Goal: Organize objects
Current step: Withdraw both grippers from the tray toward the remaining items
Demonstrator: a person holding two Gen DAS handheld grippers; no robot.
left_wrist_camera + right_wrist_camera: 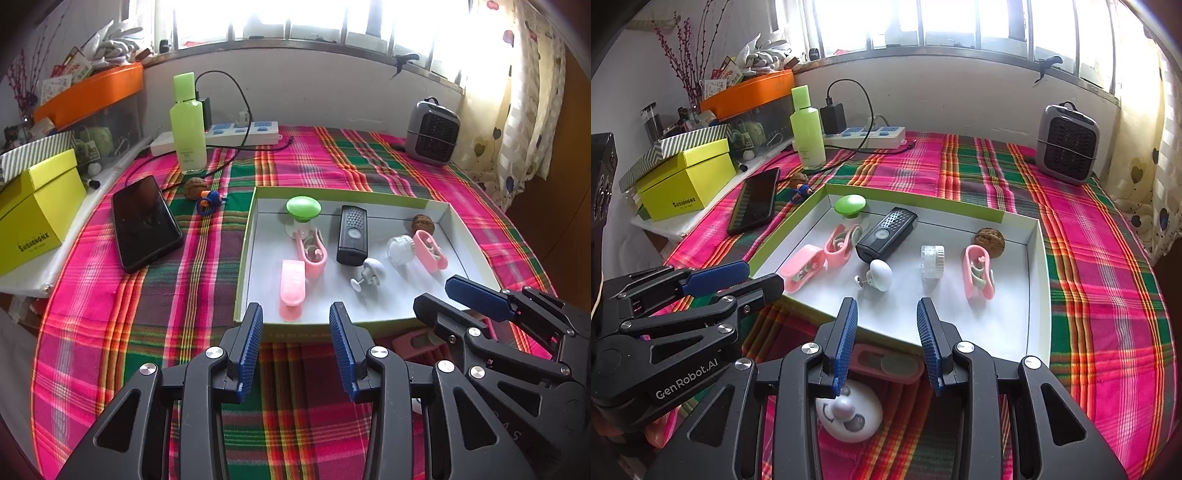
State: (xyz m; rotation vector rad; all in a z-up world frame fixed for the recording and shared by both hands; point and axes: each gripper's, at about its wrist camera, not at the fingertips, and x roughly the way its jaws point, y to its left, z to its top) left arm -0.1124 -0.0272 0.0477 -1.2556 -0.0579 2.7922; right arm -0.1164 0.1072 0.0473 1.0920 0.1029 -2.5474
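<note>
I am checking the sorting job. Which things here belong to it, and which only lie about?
Job:
white tray
pink clips
black remote
walnut on cloth
blue toy
pink case
white face toy

Lying about:
phone
green bottle
power strip
heater
yellow box

The left gripper (296, 317) is showing a black, angular frame with triangular cut-outs; round silver screws are dotting its joints; its fingers (252, 345) are wearing ribbed blue pads; the right gripper (886, 314) is showing the same black linkages, silver screws and ribbed blue pads on its fingers (929, 341); white lettering reading "GenRobot.AI" is running along the left gripper's flank in the right wrist view.
</note>
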